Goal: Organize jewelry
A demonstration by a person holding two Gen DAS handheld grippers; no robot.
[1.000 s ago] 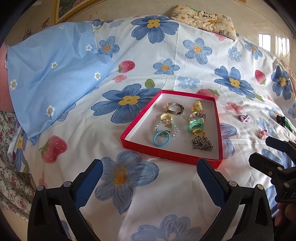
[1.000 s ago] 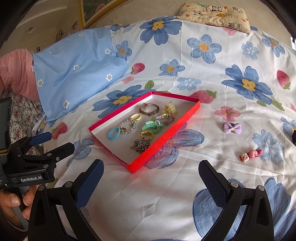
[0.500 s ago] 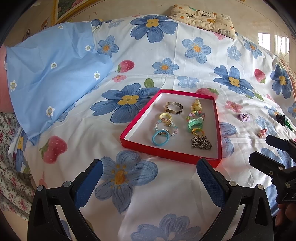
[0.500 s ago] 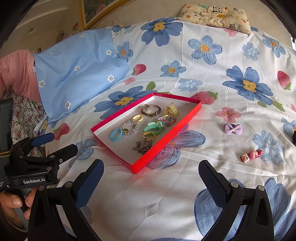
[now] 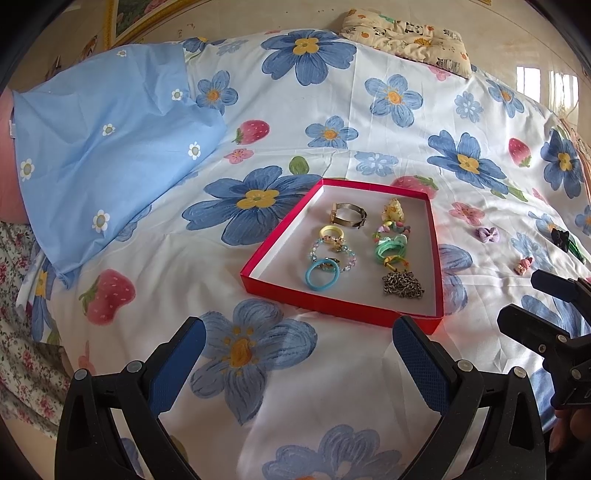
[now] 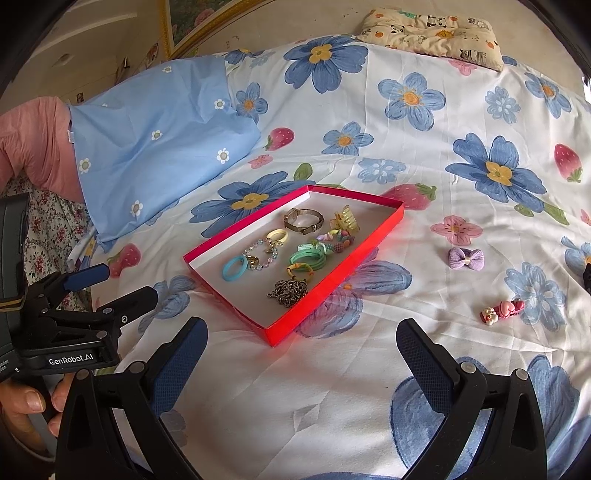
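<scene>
red cardboard tray (image 5: 337, 303) lies flat on a flower-and-strawberry bedsheet (image 5: 280, 122), and most of the jewelry sits inside it in two rows: a metal bangle (image 5: 347, 215), a yellow ring (image 5: 331, 233), a beaded bracelet (image 5: 333, 254) and a blue hair tie (image 5: 321, 278) on one side, a yellow claw clip (image 5: 394, 211), a green cord bracelet (image 5: 390, 249) and a dark chain (image 5: 402, 285) on the other. outside the tray, on the sheet to its right and well apart from it, lie a purple bow clip (image 6: 466, 258) and a small pink figure clip (image 6: 503, 311). left gripper (image 5: 299, 363) hovers over the sheet just short of the tray's near edge, jaws spread wide with nothing between them. right gripper (image 6: 301, 365) hangs above the sheet near the tray's corner, jaws likewise spread wide and holding nothing. a hand (image 6: 26, 406) grips the left tool's handle. a blue pillow (image 6: 155, 133) rests at the left, a patterned pillow (image 6: 432, 29) at the far edge.
</scene>
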